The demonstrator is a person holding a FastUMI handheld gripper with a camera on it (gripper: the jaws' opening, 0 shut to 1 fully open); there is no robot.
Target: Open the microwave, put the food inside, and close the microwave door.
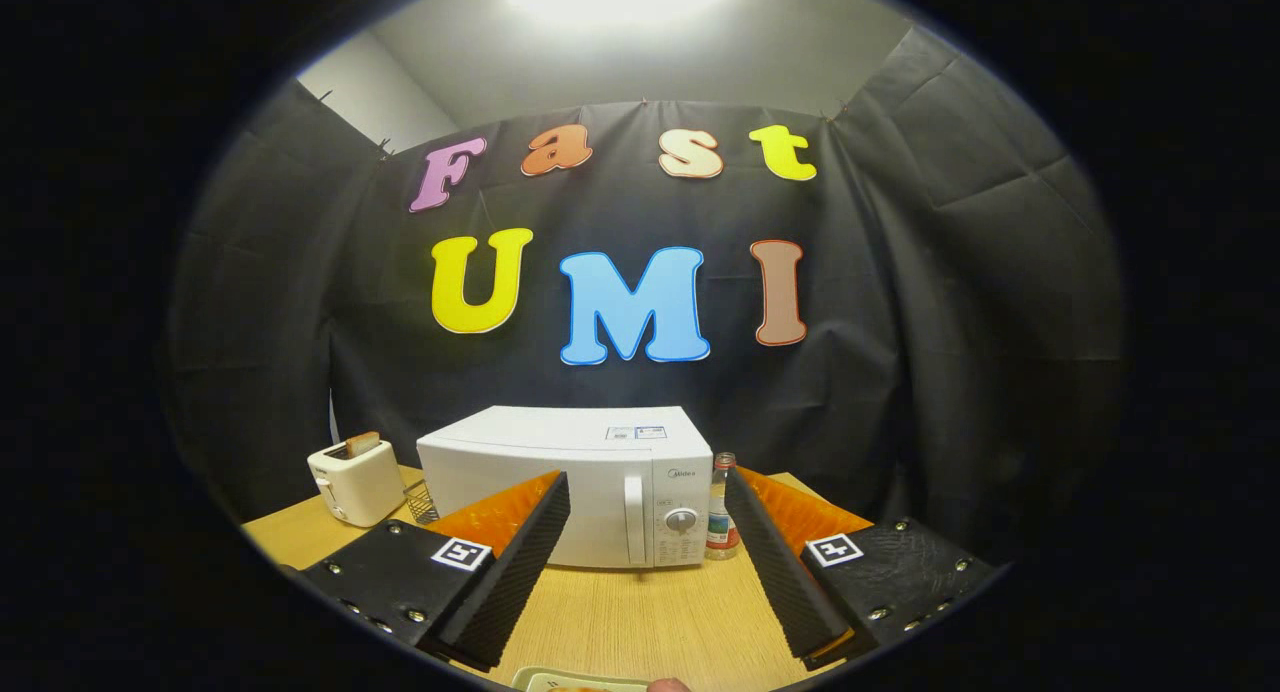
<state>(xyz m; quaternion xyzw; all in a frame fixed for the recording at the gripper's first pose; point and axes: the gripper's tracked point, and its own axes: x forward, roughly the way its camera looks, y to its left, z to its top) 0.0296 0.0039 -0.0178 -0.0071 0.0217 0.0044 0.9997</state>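
- Gripper view: claw (645,582) spread wide, nothing between its fingers, hanging above the wooden surface (620,612).
- White microwave (580,487) is the landmark: sits on the surface beyond the fingers, centred in the gap between them, door shut.
- Door handle (634,506) vertical, at the door's right side; control panel with a round knob (681,520) just right of the handle.
- Left finger (515,562) overlaps the microwave's lower left front in the picture; cannot tell any contact, looks nearer the camera than the microwave.
- Bottle (722,507) with a red cap and label stands upright just beside the microwave's right side; right finger (775,562) partly covers its lower right.
- White toaster (356,480) left of the microwave, apart from it, with a slice of toast (362,443) sticking up out of its slot.
- Small wire basket (421,502) between toaster and microwave, mostly hidden behind the claw.
- Food: a pale plate (575,680) in front of the microwave, well apart from it, on the near side of the surface, below the fingers; something orange on it, too cut off to tell what.
- A bit of a finger of a hand (668,685) just right of the plate.
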